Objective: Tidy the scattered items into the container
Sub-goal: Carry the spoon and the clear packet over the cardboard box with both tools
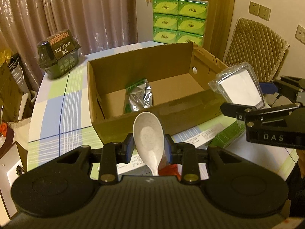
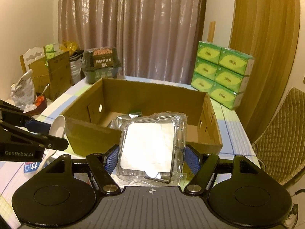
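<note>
from your left wrist view, the left tool (image 1: 148,146) is clamped on a white speckled spoon (image 1: 147,133), pads pressing the sides of the bowl where it narrows, the bowl standing up toward 12 o'clock and the handle running back toward the camera. the open cardboard box (image 1: 171,118) sits on the checked table (image 1: 63,103) just beyond the spoon at 12 o'clock, and a silver and green foil pouch (image 1: 138,95) already lies on its floor. at 3 o'clock you can see the right tool (image 1: 257,99) carrying a clear plastic packet (image 1: 238,87) over the box's near right corner. from your right wrist view, the right tool (image 2: 151,157) is clamped across that packet (image 2: 150,147), a flat, crinkly transparent wrap with a white square inside and a thin wire frame; it looks light and a little slippery. the box (image 2: 89,131) lies ahead at 12 o'clock, and the spoon (image 2: 58,126) shows at 9 o'clock in the left tool (image 2: 43,133), short of the box's near wall. you are at the carry step with both items held clear of the table. next, i judge, bring each one over the near wall and let go above bare cardboard beside the pouch.
</note>
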`<action>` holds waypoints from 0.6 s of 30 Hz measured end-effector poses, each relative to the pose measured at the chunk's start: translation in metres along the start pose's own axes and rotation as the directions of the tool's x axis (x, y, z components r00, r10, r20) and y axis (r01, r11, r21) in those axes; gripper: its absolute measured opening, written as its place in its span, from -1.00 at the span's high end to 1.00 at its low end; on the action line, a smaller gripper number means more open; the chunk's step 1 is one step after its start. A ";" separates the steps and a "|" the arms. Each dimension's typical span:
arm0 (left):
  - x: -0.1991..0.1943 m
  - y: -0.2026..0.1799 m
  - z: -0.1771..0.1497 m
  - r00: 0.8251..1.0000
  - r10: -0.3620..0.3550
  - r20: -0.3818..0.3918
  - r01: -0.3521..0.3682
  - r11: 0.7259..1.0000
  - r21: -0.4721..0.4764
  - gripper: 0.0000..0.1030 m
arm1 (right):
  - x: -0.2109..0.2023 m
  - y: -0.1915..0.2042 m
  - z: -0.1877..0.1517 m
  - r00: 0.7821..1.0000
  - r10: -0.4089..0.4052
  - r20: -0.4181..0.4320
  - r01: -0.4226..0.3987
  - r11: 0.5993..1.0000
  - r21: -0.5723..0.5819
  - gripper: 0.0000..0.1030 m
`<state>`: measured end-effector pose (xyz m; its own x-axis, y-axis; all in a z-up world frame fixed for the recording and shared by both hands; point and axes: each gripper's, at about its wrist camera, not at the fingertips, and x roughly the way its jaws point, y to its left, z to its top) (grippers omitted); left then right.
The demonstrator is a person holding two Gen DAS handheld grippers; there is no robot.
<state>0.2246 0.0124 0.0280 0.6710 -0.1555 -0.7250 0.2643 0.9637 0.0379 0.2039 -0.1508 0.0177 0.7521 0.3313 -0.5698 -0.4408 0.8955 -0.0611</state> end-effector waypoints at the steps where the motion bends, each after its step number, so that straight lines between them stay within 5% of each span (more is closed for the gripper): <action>1: 0.001 0.000 0.001 1.000 0.000 0.001 0.000 1.000 0.000 0.46 | 0.001 -0.001 0.002 1.000 0.000 0.001 0.000 1.000 0.001 -0.34; 18: 0.021 0.005 0.033 1.000 0.018 0.005 -0.018 0.999 0.050 0.46 | 0.027 -0.023 0.030 0.999 -0.019 0.027 0.019 1.000 0.008 -0.34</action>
<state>0.2632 0.0071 0.0357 0.6790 -0.1396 -0.7207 0.2864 0.9543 0.0850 0.2490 -0.1532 0.0287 0.7733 0.3223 -0.5459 -0.4228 0.9039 -0.0652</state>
